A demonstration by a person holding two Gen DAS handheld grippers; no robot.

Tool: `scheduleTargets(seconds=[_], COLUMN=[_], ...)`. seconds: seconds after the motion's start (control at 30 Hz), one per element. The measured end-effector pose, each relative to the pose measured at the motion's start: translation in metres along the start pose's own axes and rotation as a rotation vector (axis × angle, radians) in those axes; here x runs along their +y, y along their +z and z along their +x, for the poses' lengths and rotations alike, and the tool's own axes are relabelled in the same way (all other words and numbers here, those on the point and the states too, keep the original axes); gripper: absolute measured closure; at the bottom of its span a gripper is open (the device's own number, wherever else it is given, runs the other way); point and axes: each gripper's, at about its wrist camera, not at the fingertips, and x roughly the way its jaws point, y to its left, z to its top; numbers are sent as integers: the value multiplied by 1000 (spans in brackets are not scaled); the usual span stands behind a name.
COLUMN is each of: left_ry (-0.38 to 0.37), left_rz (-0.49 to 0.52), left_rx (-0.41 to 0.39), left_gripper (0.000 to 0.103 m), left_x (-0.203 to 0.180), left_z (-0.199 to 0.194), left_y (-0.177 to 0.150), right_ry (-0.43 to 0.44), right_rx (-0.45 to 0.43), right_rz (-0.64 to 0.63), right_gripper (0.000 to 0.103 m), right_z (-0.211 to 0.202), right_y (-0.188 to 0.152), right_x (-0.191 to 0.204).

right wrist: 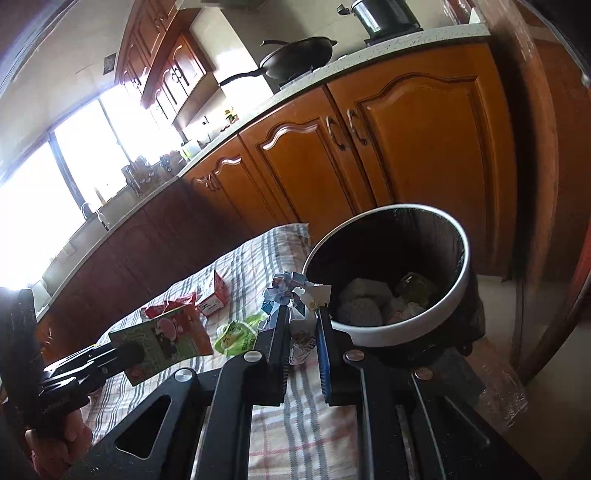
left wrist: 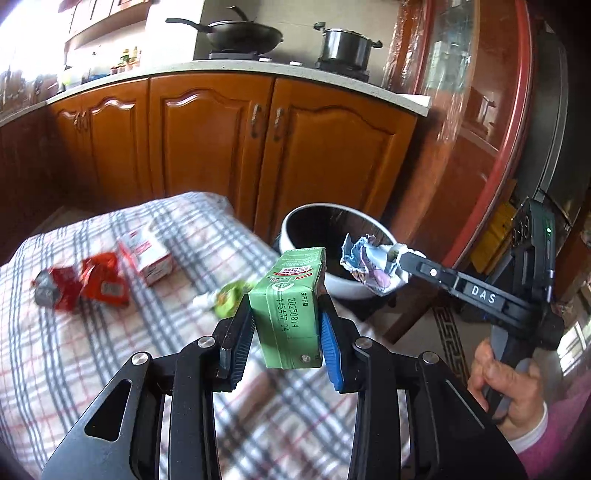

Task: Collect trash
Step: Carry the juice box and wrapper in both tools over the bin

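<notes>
My left gripper (left wrist: 286,319) is shut on a green drink carton (left wrist: 290,306), held above the checked tablecloth (left wrist: 74,350). In the right wrist view that carton (right wrist: 162,341) shows at the left in the left gripper (right wrist: 129,354). My right gripper (right wrist: 301,325) is shut on a crumpled blue-and-white wrapper (right wrist: 291,295), close to the rim of the bin. From the left wrist view the wrapper (left wrist: 369,264) hangs over the bin's edge in the right gripper (left wrist: 400,262). The white-rimmed bin (left wrist: 345,286) with a black liner (right wrist: 399,240) stands beside the table and holds some trash.
On the cloth lie red wrappers (left wrist: 86,284), a small red-and-white carton (left wrist: 147,258) and a green packet (left wrist: 229,295). Wooden kitchen cabinets (left wrist: 207,144) stand behind, with a wok (left wrist: 243,35) and a pot (left wrist: 345,44) on the counter. A person's hand (left wrist: 506,387) holds the right gripper's handle.
</notes>
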Motion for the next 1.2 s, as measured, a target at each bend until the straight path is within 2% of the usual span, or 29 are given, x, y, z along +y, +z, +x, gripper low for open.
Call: scheduleTargets(seconds=[0.4, 0.83, 1.2], left_ry=[-48, -57, -59], left_rz=[58, 4, -1], left_rx=[12, 54, 88], left_gripper=[71, 71, 71], left_x=[-43, -42, -41], left_z=[48, 92, 124], left_y=[30, 44, 55], right_ry=[-87, -128, -163], right_rx=[-52, -35, 6], right_rz=[25, 29, 4], right_gripper=[90, 90, 90], right_z=[-11, 7, 30], right_y=[24, 37, 43], right_x=[-35, -55, -60])
